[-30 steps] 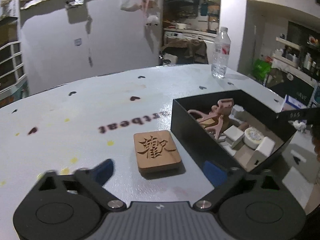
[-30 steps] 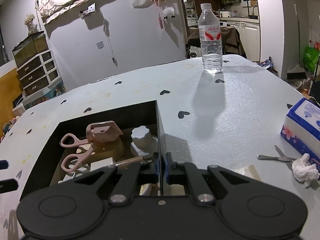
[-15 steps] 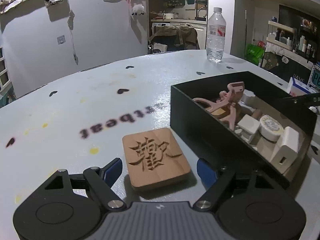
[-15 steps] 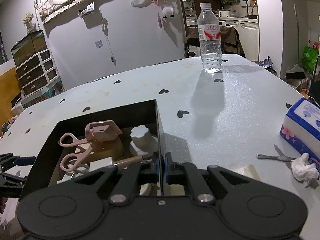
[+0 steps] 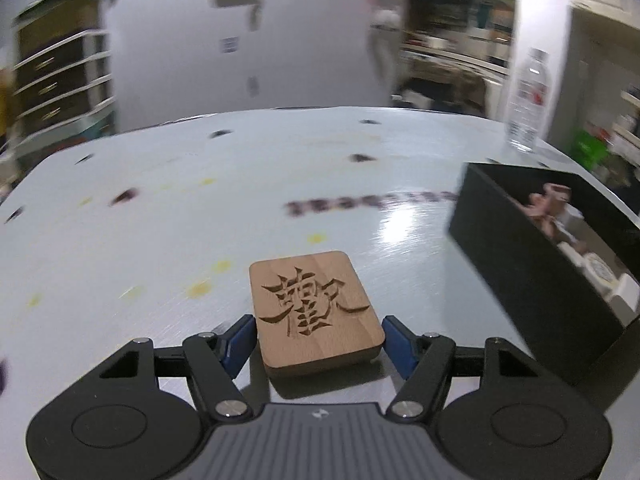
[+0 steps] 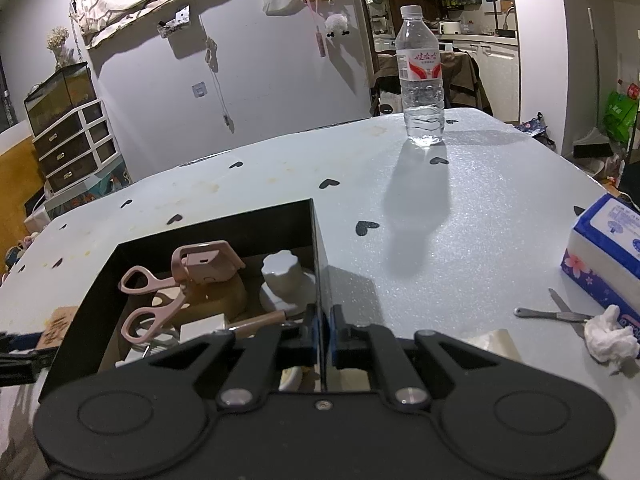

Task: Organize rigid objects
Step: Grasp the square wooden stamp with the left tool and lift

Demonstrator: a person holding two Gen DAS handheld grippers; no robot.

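So right now we've got the left tool [image 5: 318, 340] straddling the wooden block [image 5: 316, 312], the flat one with the carved character on top, and the jaws are closing in on it. The blue pads [image 5: 394, 342] sit just off either side of the block's near end; on the left there's a sliver of gap, on the right it's too tight to call, so we wouldn't say it's gripped yet. The block lies flat on the surface [image 5: 160, 240], near us and just left of the black box [image 5: 532, 280], which is presumably where it's headed, since that's where the other hard stuff already sits. Coming at it from the side edges makes sense to us: it's too low and flat to grab any other way. Meanwhile our right tool [image 6: 321, 330] is pinched narrow on the right wall of the black box [image 6: 316, 240], the thin wall running straight between its pads. We reckon that's to keep the box from sliding while things get dropped in. Inside we can make out pink scissors [image 6: 148, 304], a pink holder thing [image 6: 206, 262] and a white knobby piece [image 6: 284, 278]. The water bottle [image 6: 420, 80] stands at the far end, well apart from all this. Main risk we see is the block skidding if the pads close unevenly.
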